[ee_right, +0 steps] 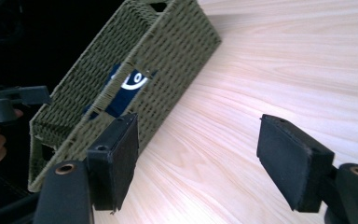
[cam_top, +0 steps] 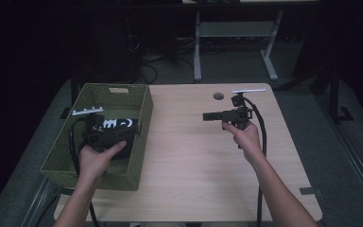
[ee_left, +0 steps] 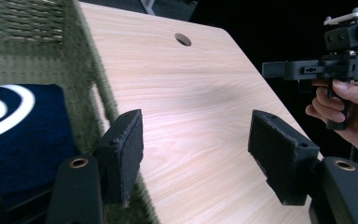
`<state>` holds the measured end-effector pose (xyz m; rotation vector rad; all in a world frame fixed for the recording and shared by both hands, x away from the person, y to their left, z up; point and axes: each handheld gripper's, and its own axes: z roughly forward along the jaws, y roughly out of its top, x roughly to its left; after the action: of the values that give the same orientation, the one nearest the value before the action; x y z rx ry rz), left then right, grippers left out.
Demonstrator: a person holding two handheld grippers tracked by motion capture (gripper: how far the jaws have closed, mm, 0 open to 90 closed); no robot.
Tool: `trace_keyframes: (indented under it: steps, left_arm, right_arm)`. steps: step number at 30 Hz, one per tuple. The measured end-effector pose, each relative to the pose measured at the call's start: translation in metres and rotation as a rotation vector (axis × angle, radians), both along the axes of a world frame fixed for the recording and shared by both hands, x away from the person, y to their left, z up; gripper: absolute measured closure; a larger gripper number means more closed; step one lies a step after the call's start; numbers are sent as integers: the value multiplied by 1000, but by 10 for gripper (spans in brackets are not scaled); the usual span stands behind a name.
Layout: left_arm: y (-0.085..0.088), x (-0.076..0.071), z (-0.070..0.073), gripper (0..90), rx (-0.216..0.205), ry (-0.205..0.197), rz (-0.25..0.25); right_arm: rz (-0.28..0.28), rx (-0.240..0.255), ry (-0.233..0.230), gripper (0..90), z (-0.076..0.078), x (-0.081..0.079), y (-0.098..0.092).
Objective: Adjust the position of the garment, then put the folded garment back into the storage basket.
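- Left hand-held gripper [cam_top: 133, 132], lower left of the high view: jaws spread wide, grasping nothing, poised over the olive woven basket [cam_top: 142, 142] holding a folded navy cloth with white print [cam_top: 118, 124].
- Right hand-held gripper [cam_top: 205, 116], centre right: jaws released, empty, above the pale wooden bench [cam_top: 194, 156].

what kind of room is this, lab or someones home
Most likely a lab or workshop, not a home: a bare light wooden table with a cable hole, a white metal desk frame behind it with loose cables on grey carpet, and dark surroundings.

Left tool [cam_top: 134, 128] and right tool [cam_top: 207, 116] gape, empty.
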<state>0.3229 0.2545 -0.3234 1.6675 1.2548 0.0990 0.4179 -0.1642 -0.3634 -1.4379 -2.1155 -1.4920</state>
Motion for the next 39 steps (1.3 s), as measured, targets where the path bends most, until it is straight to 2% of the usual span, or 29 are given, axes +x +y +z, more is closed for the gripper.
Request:
trace_keyframes:
  steps: [10,19,28,39]
  left_arm:
    - [-27,4,-5,343,-1,-3,-48]
    - [-53,7,-15,337,-21,7,-90]
    - [-73,9,-22,322,-15,19,-128]
    - [-95,11,-42,309,-15,43,-153]
  right_arm:
    - [-56,10,22,287,-13,-12,-38]
    - [-75,12,40,285,-24,-20,-56]
    - [-103,16,57,285,-36,-31,-78]
    - [-120,28,67,285,-44,-41,-98]
